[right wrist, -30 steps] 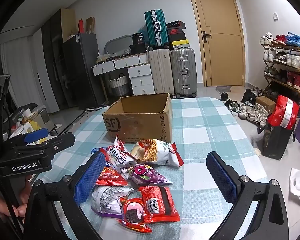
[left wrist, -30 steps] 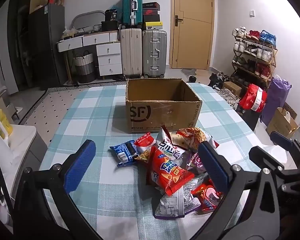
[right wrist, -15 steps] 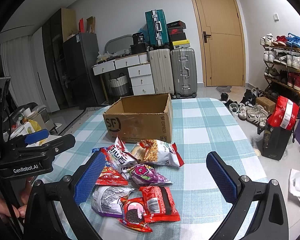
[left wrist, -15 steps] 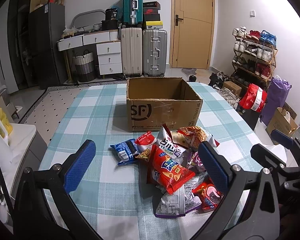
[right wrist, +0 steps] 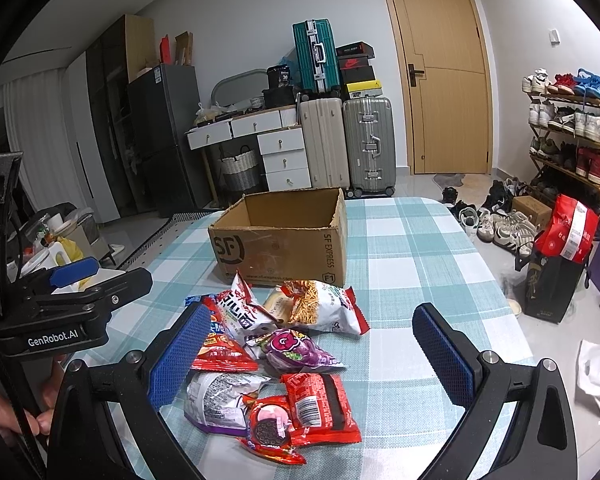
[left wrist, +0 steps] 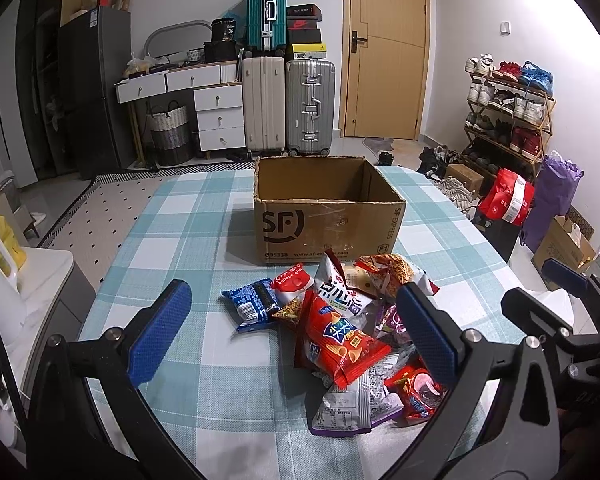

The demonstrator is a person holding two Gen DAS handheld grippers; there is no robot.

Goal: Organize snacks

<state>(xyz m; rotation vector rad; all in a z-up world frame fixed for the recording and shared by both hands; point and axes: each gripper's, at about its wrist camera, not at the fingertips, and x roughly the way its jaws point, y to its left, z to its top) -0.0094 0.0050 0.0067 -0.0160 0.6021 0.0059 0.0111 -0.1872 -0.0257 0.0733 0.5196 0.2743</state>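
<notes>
A pile of snack bags lies on the checked tablecloth (left wrist: 172,240) in front of an open, empty cardboard box (left wrist: 328,216), which the right wrist view (right wrist: 284,240) also shows. In the pile are a red chip bag (left wrist: 336,344), a blue packet (left wrist: 252,304), a noodle-snack bag (right wrist: 320,308), a purple bag (right wrist: 296,350) and a red cookie packet (right wrist: 272,428). My left gripper (left wrist: 292,332) is open and empty, above the near side of the pile. My right gripper (right wrist: 308,354) is open and empty, above the pile's right part.
The table's right edge drops to a floor with shoes, a shoe rack (left wrist: 508,116), a red bag (left wrist: 506,202) and a purple bag. Suitcases (left wrist: 288,104) and drawers stand behind the table. A white side unit (left wrist: 40,276) is at the left.
Both grippers have drifted slightly; the box and pile sit a little lower in the views. Nothing was taken hold of and the snacks have not moved.
</notes>
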